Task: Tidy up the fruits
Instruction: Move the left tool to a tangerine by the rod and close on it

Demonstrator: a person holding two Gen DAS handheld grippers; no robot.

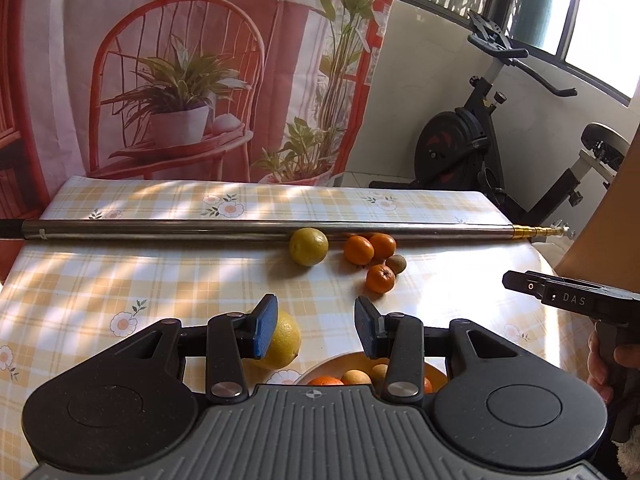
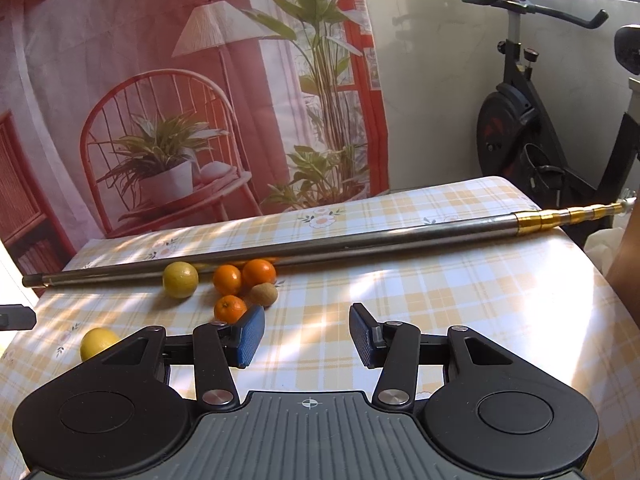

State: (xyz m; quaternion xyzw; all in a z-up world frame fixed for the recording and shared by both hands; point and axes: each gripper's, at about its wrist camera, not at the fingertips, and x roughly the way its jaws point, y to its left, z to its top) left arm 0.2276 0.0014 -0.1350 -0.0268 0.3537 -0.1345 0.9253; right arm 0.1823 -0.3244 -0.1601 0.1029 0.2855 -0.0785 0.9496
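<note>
- Fruits lie loose on the checked tablecloth (image 1: 120, 280); listed left to right as the left wrist view shows them.
- Lemon (image 1: 282, 340): nearest fruit, at 9 o'clock of the left gripper (image 1: 316, 326), partly behind its left blue pad; contact cannot be confirmed. No clear long axis is visible.
- Greenish-yellow citrus (image 1: 308, 246): at 12 o'clock of the left gripper, against the metal pole (image 1: 200, 229) lying across the table.
- Three mandarins: two (image 1: 359, 250) (image 1: 383, 245) side by side just before the pole, a third (image 1: 380, 278) nearer the camera, at 1 o'clock.
- Kiwi (image 1: 396, 263): just right of the mandarin cluster.
- Wooden bowl (image 1: 438, 374): at 6 o'clock, under the left gripper; it already holds several fruits, so sorting is judged partly done.
- Left gripper: jaws apart, nothing between them.
- Right gripper (image 2: 306, 334): jaws apart, nothing between them; its left pad sits just beside the third mandarin (image 2: 230, 308), which lies at 11 o'clock.
- Controlling relation: the lemon is nearer the left gripper; the third mandarin and kiwi (image 2: 264, 293) are nearer the right.
- Judged next move: shift the left gripper toward 9 o'clock to centre the lemon between the pads. Round fruit may roll if struck by one pad only.
</note>
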